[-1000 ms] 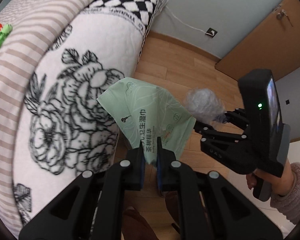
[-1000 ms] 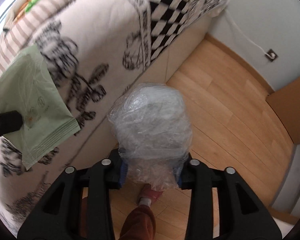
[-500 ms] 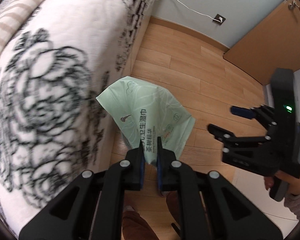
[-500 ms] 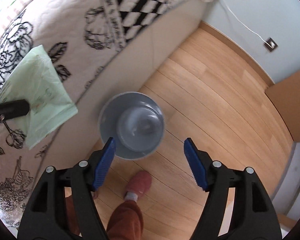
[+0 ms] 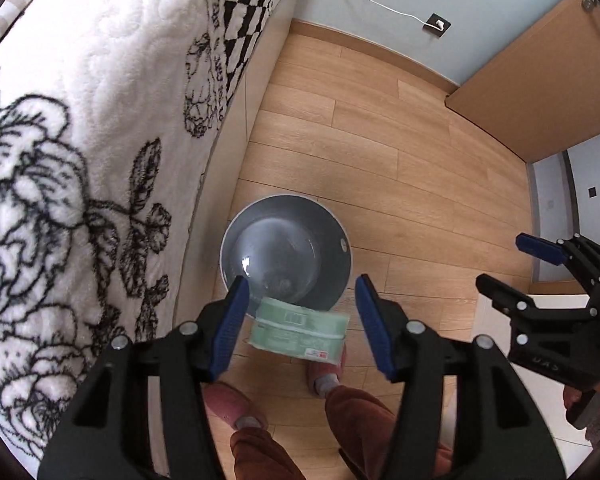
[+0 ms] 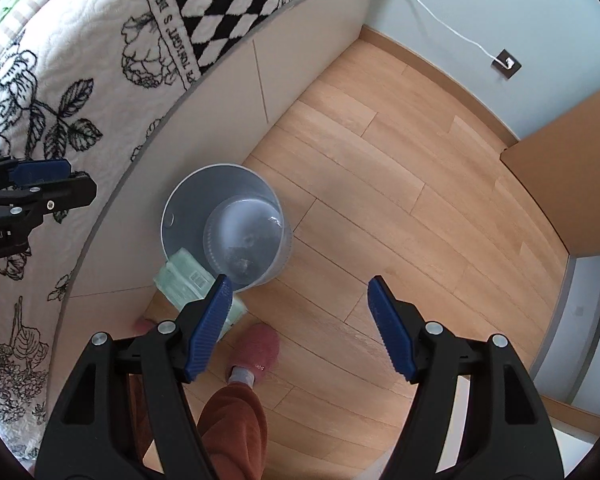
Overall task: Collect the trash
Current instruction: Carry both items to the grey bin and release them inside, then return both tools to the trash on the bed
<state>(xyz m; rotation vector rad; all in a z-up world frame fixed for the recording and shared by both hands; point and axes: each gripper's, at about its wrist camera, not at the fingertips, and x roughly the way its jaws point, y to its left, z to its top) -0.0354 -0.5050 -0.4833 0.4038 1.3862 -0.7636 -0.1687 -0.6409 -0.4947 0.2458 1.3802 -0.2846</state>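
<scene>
Both hand-held grippers stand wide apart at the jaws and hold nothing: the left hand-held gripper (image 5: 300, 318) and the right hand-held gripper (image 6: 300, 320) each hang above the floor, pointing down at a grey bin (image 5: 286, 256).

Surface and room: the floor (image 5: 380, 152) is light wood plank. A bed (image 5: 80, 140) with a white quilt printed in black flowers and a checker band fills the left side, its plain side panel running down to the floor. The bin stands on the floor just beside that panel. The far wall is pale blue with a wood skirting, a dark socket (image 5: 437, 24) and a white cable leading from it. A wood door (image 5: 540, 80) is at far right.

Task items: clear crumpled plastic (image 5: 276, 252) lies inside the bin. A green packet (image 5: 298, 332), blurred, is at the bin's near rim, free of either gripper; whether it touches the rim cannot be told.

View differences: the left wrist view shows the packet between its own fingers in the picture, the right gripper at the right edge, and both pink slippers. The right wrist view shows the packet (image 6: 188, 280) at the bin's (image 6: 220, 188) near left side, partly behind its left finger, one slipper (image 6: 258, 350) clearly, the left gripper at the left edge, and a white step at near right.
</scene>
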